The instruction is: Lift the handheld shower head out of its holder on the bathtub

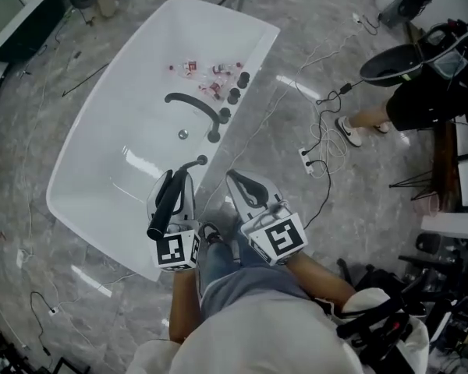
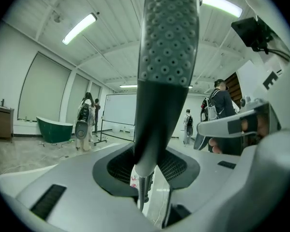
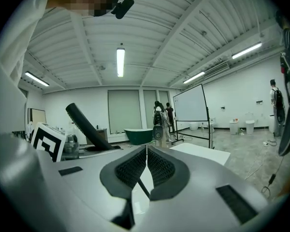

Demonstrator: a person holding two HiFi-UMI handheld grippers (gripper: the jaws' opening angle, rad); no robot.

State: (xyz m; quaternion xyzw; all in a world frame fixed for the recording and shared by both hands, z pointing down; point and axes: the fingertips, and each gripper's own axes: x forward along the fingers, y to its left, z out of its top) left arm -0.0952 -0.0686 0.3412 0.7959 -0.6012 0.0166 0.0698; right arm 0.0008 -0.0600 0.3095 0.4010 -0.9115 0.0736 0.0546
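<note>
Now the left gripper [image 1: 178, 184] clamps the slim black handheld shower head [image 1: 164, 207] over the white bathtub's [image 1: 70, 166] near rim, while the right gripper [image 1: 242, 184] is closed and empty.

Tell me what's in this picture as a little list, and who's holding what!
Place: white bathtub, seen from above
Left gripper: shut on the black shower head, nozzle side facing its camera
Right gripper: shut, nothing between the jaws
On the tub rim: black faucet and round knobs
Inside the tub: a few small bottles
</note>
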